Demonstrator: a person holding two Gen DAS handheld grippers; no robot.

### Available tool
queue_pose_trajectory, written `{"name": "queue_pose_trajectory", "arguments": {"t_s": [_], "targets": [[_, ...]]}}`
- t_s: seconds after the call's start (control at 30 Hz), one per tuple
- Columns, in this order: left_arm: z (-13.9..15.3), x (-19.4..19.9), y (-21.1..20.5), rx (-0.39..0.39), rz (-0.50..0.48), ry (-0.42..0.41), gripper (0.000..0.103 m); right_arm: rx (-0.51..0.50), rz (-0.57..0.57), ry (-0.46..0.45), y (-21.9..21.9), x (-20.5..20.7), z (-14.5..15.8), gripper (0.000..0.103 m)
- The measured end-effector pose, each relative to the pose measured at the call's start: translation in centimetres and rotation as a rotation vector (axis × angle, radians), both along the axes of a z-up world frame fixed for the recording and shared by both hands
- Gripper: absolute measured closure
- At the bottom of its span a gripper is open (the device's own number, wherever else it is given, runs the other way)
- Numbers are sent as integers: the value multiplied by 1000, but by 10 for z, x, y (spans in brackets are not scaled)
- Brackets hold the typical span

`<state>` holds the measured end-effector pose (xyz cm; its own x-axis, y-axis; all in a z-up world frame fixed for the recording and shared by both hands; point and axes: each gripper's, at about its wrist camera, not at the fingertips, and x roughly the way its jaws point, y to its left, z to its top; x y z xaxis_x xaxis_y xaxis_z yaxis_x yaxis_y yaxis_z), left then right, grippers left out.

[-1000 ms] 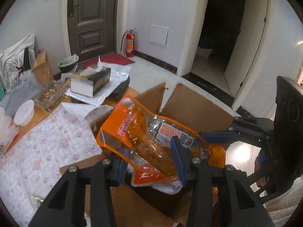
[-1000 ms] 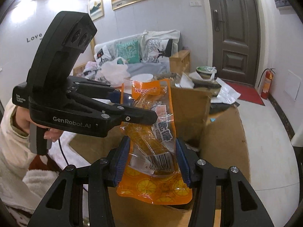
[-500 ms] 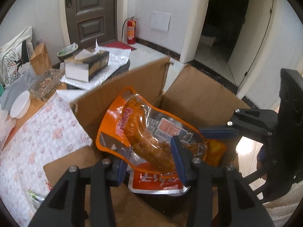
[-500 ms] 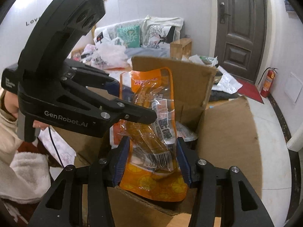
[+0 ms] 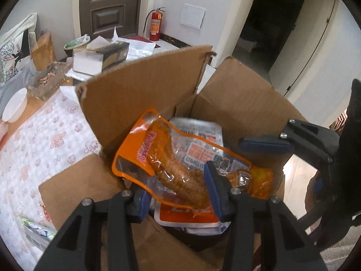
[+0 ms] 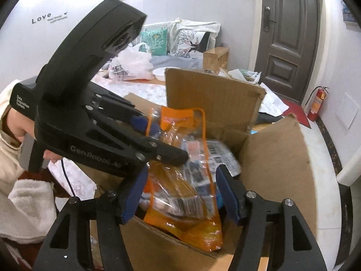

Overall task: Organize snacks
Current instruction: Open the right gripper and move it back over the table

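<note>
An orange and clear pouch with a corn cob (image 5: pixel 180 169) hangs over the open cardboard box (image 5: pixel 243 103). My left gripper (image 5: pixel 178 192) is shut on the pouch's middle. In the right wrist view the same pouch (image 6: pixel 180 180) lies between my right gripper's (image 6: pixel 180 194) blue pads, which now stand wider than the pouch; whether they touch it I cannot tell. The left gripper's body (image 6: pixel 94 122) crosses that view. Other snack packets (image 5: pixel 198 135) lie inside the box.
The box (image 6: pixel 277 162) has raised flaps at the back and right. A table with a patterned cloth (image 5: pixel 45 135) lies left, with a tissue box (image 5: pixel 99 56), a white bowl (image 5: pixel 14 108) and clutter. A fire extinguisher (image 5: pixel 155 24) stands by the door.
Both grippers have lowered the corn pouch down into the box opening. The right gripper's fingers have spread apart from the pouch's sides.
</note>
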<state>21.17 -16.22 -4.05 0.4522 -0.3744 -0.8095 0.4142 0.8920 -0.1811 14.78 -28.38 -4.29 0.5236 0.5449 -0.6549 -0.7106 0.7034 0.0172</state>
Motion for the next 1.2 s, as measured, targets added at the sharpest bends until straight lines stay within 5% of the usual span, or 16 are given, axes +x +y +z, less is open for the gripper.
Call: {"name": "queue_pose_trajectory", "arguments": {"t_s": [0.17,0.33,0.47,0.8,1.0,1.2], "targets": [[0,0,-4,24,-6,7,62,-22,62,38,18,1,-9,74],[12,-9,9,11,9,-27,60,-30,40,59,22,5,-13,74],[32,-21,26,-4,28,-86,43,-17,10,64,23,6,-9,73],[87,-77,121,-29,174,-257,28,74,15,9,62,-23,35,72],[68,-108,208,-10,313,-258,26,114,88,14,136,-54,47,71],[23,-130,275,-58,400,-180,26,54,153,86,212,-70,17,71]]}}
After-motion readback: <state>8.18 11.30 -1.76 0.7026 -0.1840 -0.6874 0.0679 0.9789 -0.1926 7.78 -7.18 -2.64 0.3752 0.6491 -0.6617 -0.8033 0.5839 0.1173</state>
